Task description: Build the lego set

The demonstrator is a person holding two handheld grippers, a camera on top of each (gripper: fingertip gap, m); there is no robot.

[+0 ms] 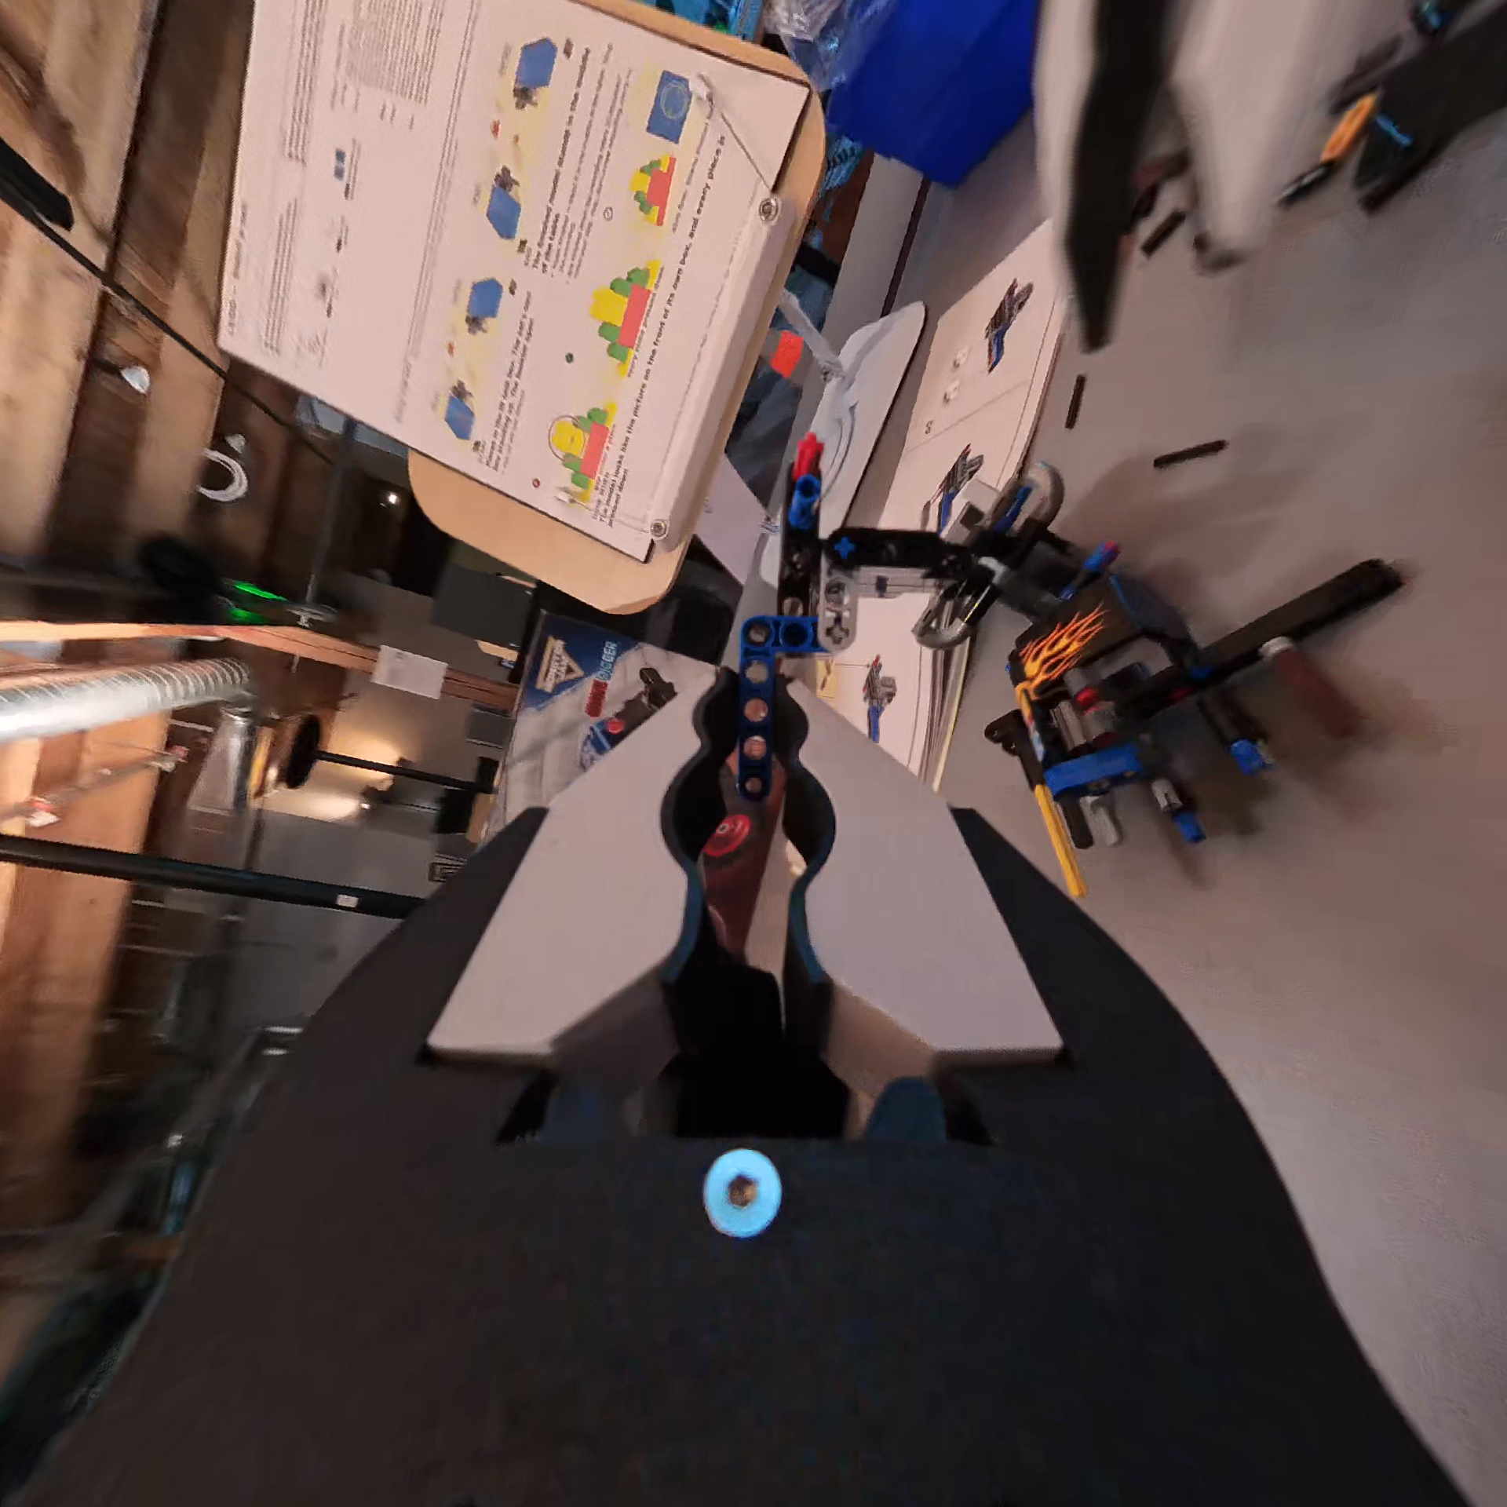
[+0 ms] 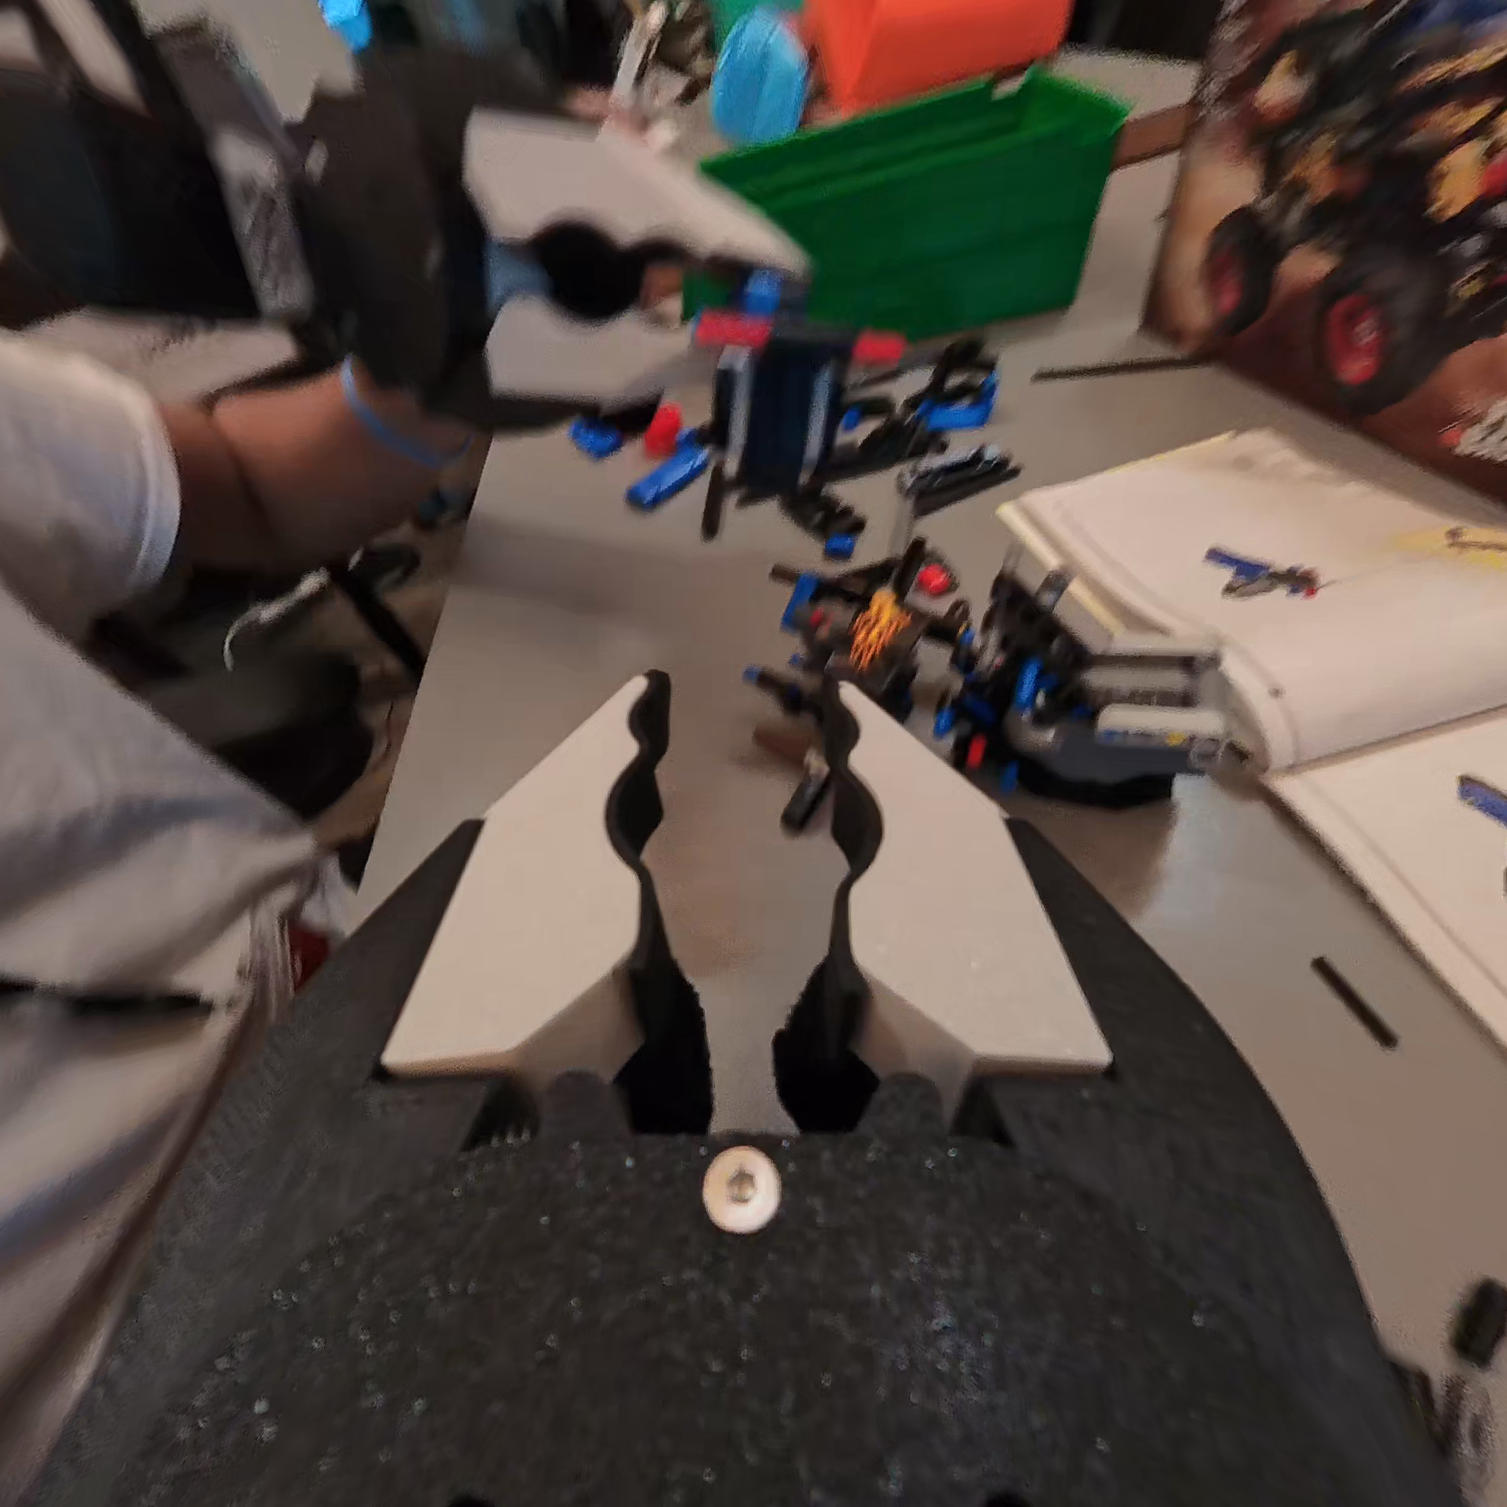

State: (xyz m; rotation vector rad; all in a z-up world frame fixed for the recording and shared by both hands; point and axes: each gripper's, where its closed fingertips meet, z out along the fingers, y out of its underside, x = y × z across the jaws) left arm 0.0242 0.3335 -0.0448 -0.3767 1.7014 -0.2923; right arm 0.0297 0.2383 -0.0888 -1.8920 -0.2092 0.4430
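My left gripper (image 1: pixel 757 685) is shut on a blue L-shaped beam (image 1: pixel 754 738) and holds it in the air. A black beam (image 1: pixel 795 563) with red and blue pins, a grey connector (image 1: pixel 837 603) and a black arm (image 1: pixel 897 548) hang on that beam. A partial model with a flame sticker (image 1: pixel 1076 652) lies on the grey table (image 1: pixel 1305 978). My right gripper (image 2: pixel 746 685) is open and empty, low over the table, just short of the flame model (image 2: pixel 877 632). The left gripper (image 2: pixel 620 245) shows blurred in the right wrist view, raised at the upper left.
Open instruction booklets (image 2: pixel 1305 587) lie at the right, beside a grey and blue chassis (image 2: pixel 1101 709). Loose black and blue pieces (image 2: pixel 897 457) are scattered farther back, before a green bin (image 2: pixel 938 204) and the set's box (image 2: pixel 1345 245). A clipboard with a printed sheet (image 1: pixel 522 245) stands behind. The grippers' ends are close to 11 centimeters from one another.
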